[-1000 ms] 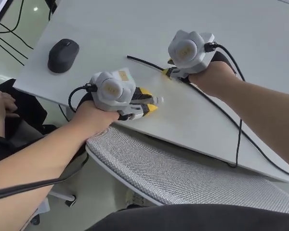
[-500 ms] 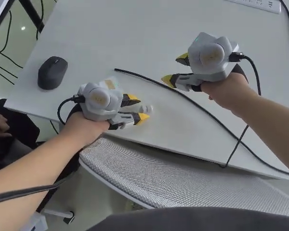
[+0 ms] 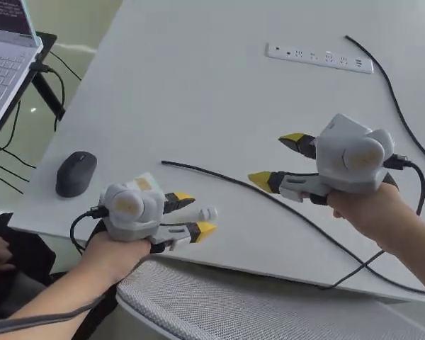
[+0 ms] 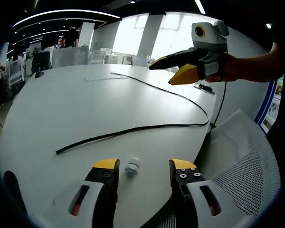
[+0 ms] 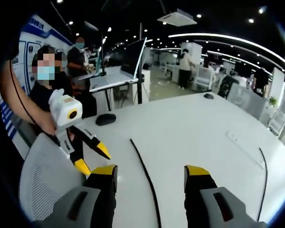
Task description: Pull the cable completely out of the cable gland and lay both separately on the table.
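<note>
A black cable (image 3: 227, 178) lies loose across the white table (image 3: 198, 92), its free end at the left. Apart from it, a small white cable gland (image 3: 207, 212) rests on the table near the front edge. My left gripper (image 3: 195, 214) is open, with the gland (image 4: 132, 166) lying between its yellow-tipped jaws and no pad touching it. The cable (image 4: 133, 129) runs just beyond. My right gripper (image 3: 275, 159) hovers open above the cable's middle, holding nothing. In the right gripper view the cable (image 5: 143, 166) passes between the open jaws and the left gripper (image 5: 94, 161) is at the left.
A black mouse (image 3: 76, 173) sits at the table's left edge, and a laptop (image 3: 7, 49) stands beyond it on a stand. A white power strip (image 3: 319, 57) and another black cable (image 3: 389, 85) lie at the far side. A mesh chair (image 3: 234, 304) is under the front edge.
The right gripper has opened, let go of the cable and lifted away to the right. The left gripper's jaws have opened around the gland. The head camera has tilted up.
</note>
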Demonstrator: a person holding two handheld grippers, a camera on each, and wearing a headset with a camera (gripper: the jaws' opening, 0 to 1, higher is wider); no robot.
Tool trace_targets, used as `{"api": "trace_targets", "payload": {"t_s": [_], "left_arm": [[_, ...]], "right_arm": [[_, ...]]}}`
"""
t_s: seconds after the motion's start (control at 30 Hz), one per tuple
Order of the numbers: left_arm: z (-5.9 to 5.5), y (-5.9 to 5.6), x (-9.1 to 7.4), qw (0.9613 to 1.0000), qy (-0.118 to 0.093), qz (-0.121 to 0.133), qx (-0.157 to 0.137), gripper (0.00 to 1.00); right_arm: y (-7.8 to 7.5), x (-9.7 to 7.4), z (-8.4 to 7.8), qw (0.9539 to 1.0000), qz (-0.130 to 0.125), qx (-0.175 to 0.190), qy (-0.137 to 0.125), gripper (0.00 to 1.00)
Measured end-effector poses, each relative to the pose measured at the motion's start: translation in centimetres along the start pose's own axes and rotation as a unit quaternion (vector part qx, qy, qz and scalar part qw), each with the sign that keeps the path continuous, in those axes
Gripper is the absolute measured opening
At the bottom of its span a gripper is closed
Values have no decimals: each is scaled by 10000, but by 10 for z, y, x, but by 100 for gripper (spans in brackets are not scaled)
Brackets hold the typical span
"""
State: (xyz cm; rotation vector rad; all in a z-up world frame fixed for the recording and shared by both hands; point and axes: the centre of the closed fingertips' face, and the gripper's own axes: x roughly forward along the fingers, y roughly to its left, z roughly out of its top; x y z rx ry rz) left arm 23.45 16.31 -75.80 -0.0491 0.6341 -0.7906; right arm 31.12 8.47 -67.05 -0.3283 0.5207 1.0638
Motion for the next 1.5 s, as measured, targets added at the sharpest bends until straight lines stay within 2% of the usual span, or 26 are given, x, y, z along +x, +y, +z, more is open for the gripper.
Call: {"api": "trace_targets", "payload": {"t_s": [0.1,0.2,0.27,0.33,0.4,0.53,0.7,0.83,1.0,1.07,1.13,1.23,1.4,1.5], "left_arm": [[4,-1,-6,10000,-31,38,-74,46],[7,-6,-12,10000,-19,36,7,49],[9,-8,-18,10000,-12,46,-6,50],[12,-10,-24,9999,-84,58,-35,51],[13,-11,-29,9999,-87,87,-9,52],[21,-15,-39,9998,-158,136,34,54],[28,-14,-48,9994,-243,243,11,61],[34,-17,-53,9992,-290,272,50,66],[33,-19,-55,9993,-266,279,1,70],[31,-21,-55,9993,-237,277,9,70],[32,-21,-55,9993,-232,284,28,72],[34,-22,-57,9993,-259,278,76,75],[25,-19,-59,9994,-107,321,75,78],[23,-18,-60,9994,-77,327,58,81]], "right_arm": [[-1,-16,-5,9999,-72,118,-68,58],[-2,-31,-11,9995,-146,240,-151,60],[1,-43,-15,9983,-173,510,-236,60],[2,-55,-22,9976,-264,578,-269,61],[2,-66,-32,9954,-354,845,-297,62],[3,-88,-52,9918,-550,1101,-351,64],[5,-107,-79,9867,-689,1440,-306,69],[7,-114,-94,9860,-743,1478,-212,72],[13,-117,-106,9854,-669,1562,-70,77],[16,-117,-108,9856,-628,1571,-39,79],[15,-119,-109,9866,-709,1468,7,78],[17,-119,-110,9844,-672,1624,-31,84],[25,-117,-112,9871,-621,1474,44,87],[24,-118,-111,9860,-600,1554,-10,89]]}}
